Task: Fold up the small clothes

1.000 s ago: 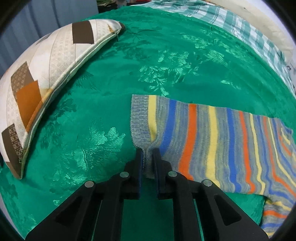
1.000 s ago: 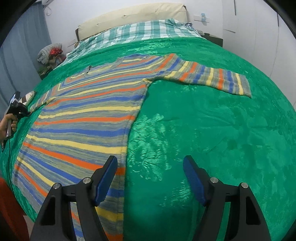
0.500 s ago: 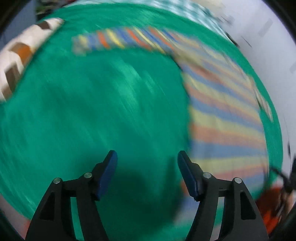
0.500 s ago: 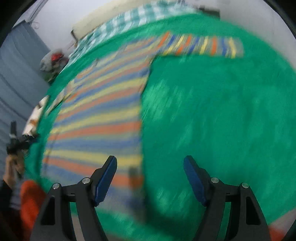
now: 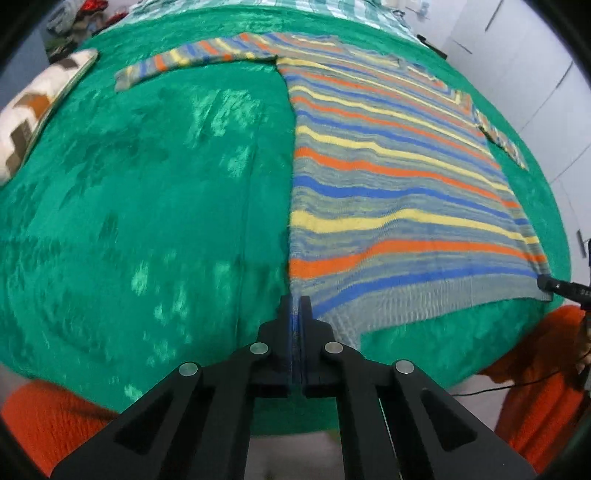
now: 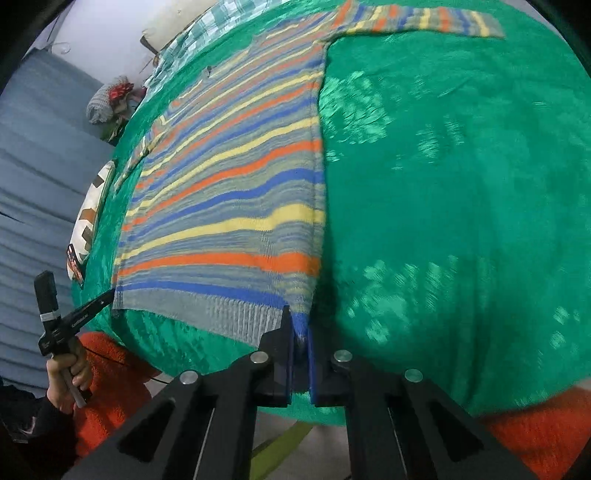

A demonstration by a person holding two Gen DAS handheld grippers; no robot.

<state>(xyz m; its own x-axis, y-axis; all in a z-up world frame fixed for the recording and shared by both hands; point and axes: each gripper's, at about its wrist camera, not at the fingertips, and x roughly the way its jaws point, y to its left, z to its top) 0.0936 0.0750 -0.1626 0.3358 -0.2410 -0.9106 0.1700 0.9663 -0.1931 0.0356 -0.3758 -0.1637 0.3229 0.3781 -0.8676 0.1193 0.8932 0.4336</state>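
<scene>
A striped knit sweater (image 5: pixel 388 177) in grey, blue, orange and yellow lies flat on a green bedspread (image 5: pixel 147 192), sleeves spread out. It also shows in the right wrist view (image 6: pixel 229 199). My left gripper (image 5: pixel 295 306) is shut on the sweater's hem at its left bottom corner. My right gripper (image 6: pixel 300 325) is shut on the hem at the right bottom corner. Each gripper shows in the other's view: the right one (image 5: pixel 561 288) at the hem's far corner, the left one (image 6: pixel 99 299) held by a hand.
A patterned pillow (image 5: pixel 40 110) lies at the bedspread's left edge. A checked sheet (image 5: pixel 258 5) covers the head of the bed. An orange blanket (image 6: pixel 110 376) hangs below the near edge. A bundle of clothes (image 6: pixel 110 98) sits by the blue curtain.
My left gripper let go of the left sleeve cuff, swung to the hem and shut on its left corner. My right gripper, open a second ago, has shut on the hem's right corner.
</scene>
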